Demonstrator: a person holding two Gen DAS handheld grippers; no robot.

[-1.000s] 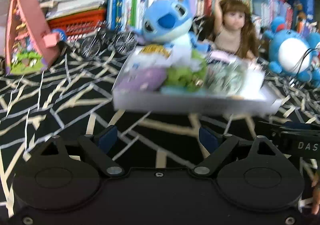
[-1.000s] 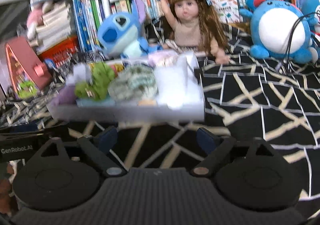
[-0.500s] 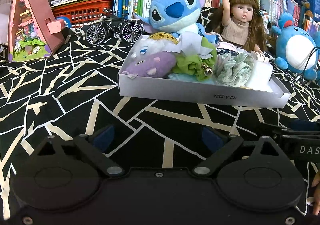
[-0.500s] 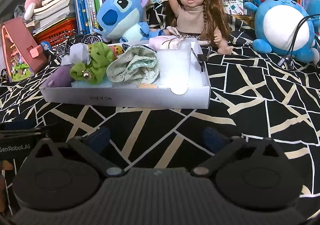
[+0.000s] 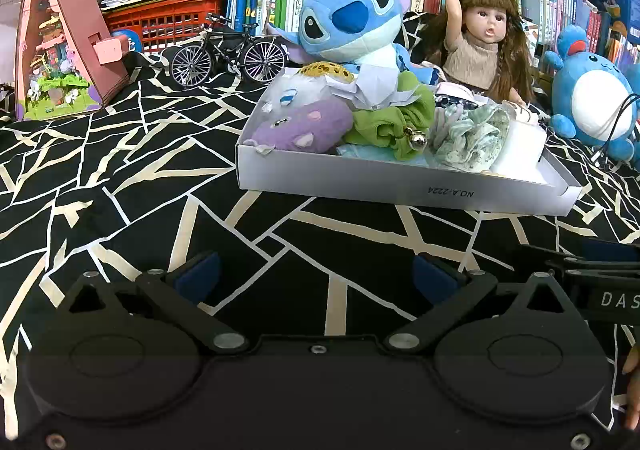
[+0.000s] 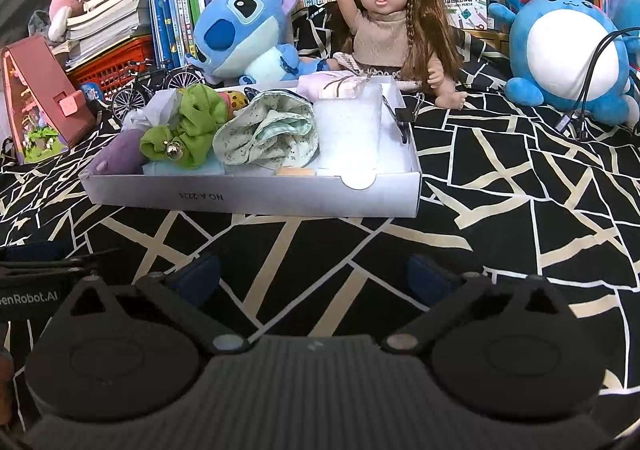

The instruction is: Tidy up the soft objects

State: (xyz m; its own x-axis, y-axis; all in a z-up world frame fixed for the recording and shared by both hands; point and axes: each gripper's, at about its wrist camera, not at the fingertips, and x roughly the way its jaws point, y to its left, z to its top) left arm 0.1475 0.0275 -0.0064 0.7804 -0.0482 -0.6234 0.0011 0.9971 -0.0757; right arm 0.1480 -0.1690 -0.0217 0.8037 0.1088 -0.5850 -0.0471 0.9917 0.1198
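A white cardboard tray [image 5: 400, 186] [image 6: 256, 194] sits on the black patterned cloth ahead of both grippers. It holds a purple plush [image 5: 304, 126], a green scrunchie with a bell [image 5: 392, 126] [image 6: 184, 130], a pale floral scrunchie [image 5: 468, 138] [image 6: 268, 134], a white soft pad [image 6: 348, 130] and other soft items. My left gripper [image 5: 316, 278] is open and empty, well short of the tray. My right gripper [image 6: 312, 274] is open and empty, also short of the tray.
Behind the tray sit a blue Stitch plush [image 5: 352, 26], a doll [image 5: 484, 46] and a blue round plush [image 6: 568, 54]. A toy bicycle [image 5: 228, 50], a pink toy house [image 5: 60, 46], a red basket and bookshelves stand at the back.
Both views have steadied from blur and pulled back slightly from the tray. Both grippers stay open and empty; the tray's contents are unchanged.
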